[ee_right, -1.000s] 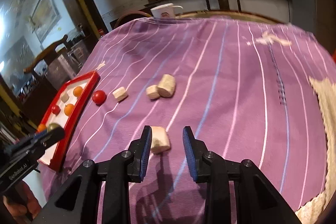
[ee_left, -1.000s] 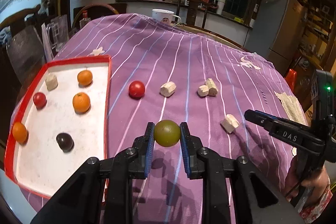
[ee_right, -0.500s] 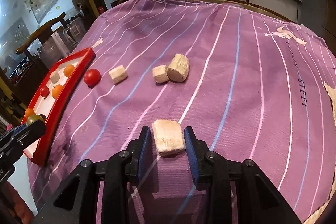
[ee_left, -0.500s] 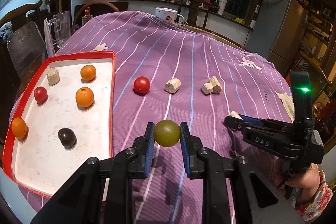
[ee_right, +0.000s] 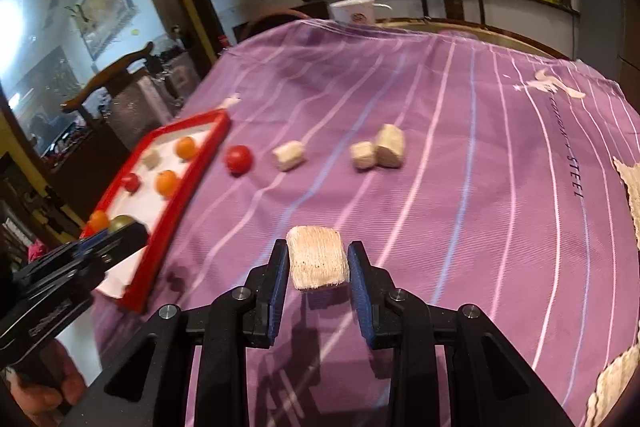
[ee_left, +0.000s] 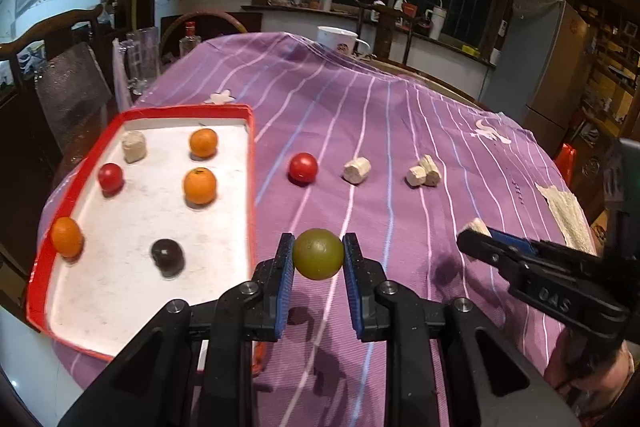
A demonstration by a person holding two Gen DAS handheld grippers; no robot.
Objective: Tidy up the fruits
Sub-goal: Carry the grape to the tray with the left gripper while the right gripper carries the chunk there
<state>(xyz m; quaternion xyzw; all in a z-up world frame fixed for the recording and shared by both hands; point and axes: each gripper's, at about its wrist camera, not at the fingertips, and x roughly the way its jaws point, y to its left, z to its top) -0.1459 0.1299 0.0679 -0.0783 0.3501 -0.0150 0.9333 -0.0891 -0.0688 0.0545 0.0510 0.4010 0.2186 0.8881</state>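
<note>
My left gripper (ee_left: 318, 254) is shut on a green round fruit (ee_left: 318, 254) and holds it above the purple cloth, just right of the red-rimmed white tray (ee_left: 251, 163). The tray holds three oranges, a red fruit (ee_left: 110, 177), a dark fruit (ee_left: 167, 255) and a beige chunk (ee_left: 134, 146). A red fruit (ee_left: 303, 167) lies on the cloth beyond the gripper. My right gripper (ee_right: 318, 265) is shut on a beige chunk (ee_right: 318, 263), lifted off the cloth; it also shows in the left wrist view (ee_left: 474, 227).
Three more beige chunks lie in a row on the cloth (ee_right: 289, 155) (ee_right: 363, 155) (ee_right: 390, 146). A white mug (ee_left: 338, 41) stands at the table's far edge. A chair (ee_left: 60, 75) and glass jug (ee_left: 140, 59) are left of the table. A lace cloth (ee_left: 568, 215) lies at the right.
My right gripper moved in around the beige chunk, shut on it and lifted it. My left gripper, still holding the green fruit, rose and shifted slightly toward the tray.
</note>
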